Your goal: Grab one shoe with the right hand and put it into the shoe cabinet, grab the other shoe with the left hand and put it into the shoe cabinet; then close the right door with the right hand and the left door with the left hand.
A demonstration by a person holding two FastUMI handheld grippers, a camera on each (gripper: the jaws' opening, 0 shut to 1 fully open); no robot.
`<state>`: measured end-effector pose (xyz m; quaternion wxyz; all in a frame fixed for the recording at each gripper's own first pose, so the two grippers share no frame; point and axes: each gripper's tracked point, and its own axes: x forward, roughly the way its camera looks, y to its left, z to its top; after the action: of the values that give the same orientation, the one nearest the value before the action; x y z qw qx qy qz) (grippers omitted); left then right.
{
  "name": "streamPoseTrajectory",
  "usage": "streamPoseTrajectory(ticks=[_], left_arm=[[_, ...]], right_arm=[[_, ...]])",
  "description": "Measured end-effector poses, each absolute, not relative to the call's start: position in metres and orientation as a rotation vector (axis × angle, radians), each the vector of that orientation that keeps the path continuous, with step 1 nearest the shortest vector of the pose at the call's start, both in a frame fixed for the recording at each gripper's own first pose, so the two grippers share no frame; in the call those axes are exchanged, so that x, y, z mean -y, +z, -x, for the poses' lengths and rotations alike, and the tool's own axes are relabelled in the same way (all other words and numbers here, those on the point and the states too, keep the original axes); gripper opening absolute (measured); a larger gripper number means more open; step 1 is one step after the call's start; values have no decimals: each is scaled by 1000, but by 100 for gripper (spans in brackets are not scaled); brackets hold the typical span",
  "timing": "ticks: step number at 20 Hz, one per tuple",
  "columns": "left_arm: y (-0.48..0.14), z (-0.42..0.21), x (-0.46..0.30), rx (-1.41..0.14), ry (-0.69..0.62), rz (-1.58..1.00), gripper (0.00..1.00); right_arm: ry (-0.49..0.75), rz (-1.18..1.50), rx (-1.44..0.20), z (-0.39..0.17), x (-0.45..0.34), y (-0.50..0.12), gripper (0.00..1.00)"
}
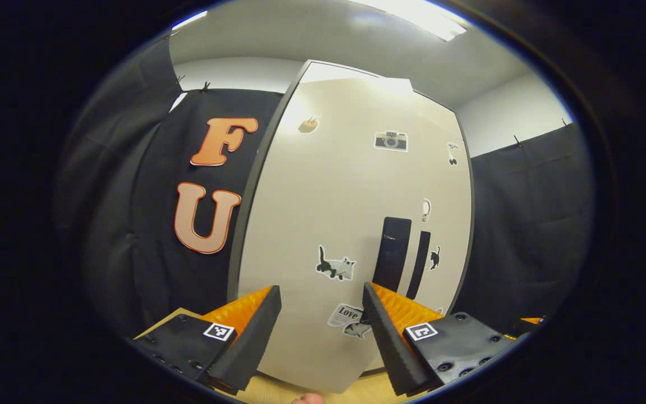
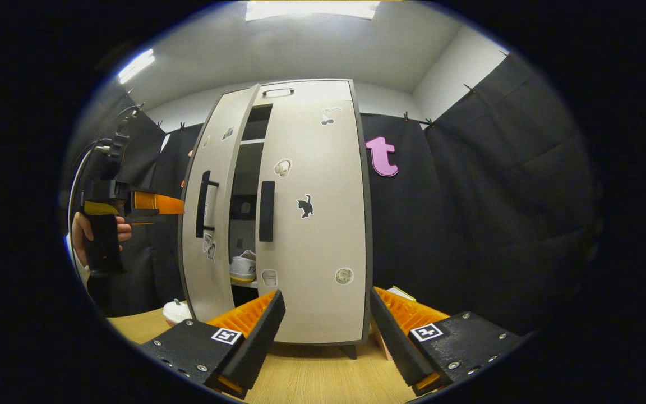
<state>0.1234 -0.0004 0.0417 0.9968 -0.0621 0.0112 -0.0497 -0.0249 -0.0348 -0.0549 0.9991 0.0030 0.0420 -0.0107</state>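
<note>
The pale shoe cabinet stands on a wooden table. Its right door is shut. The left door stands ajar, and through the gap a white shoe sits on a shelf inside. My right gripper is open and empty, low in front of the right door. A hand holds my left gripper just left of the left door, at the height of the handle. In the left gripper view my left gripper is open and empty, facing the left door, with its black handle ahead and to the right.
A small white object lies on the wooden table by the foot of the left door. Black cloth walls surround the cabinet. A flat light-coloured thing lies beside the cabinet's right side.
</note>
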Motion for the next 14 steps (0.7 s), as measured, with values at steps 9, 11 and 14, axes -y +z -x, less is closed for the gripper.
streamPoseTrajectory(ticks=[9, 11, 14], left_arm=[[22, -160, 29, -60, -136, 90, 95], [19, -170, 32, -69, -137, 98, 99], [16, -183, 36, -86, -130, 105, 95]], right_arm=[[-71, 3, -76, 29, 54, -51, 93], [-80, 4, -75, 28, 58, -51, 93], [-89, 5, -68, 27, 63, -49, 93]])
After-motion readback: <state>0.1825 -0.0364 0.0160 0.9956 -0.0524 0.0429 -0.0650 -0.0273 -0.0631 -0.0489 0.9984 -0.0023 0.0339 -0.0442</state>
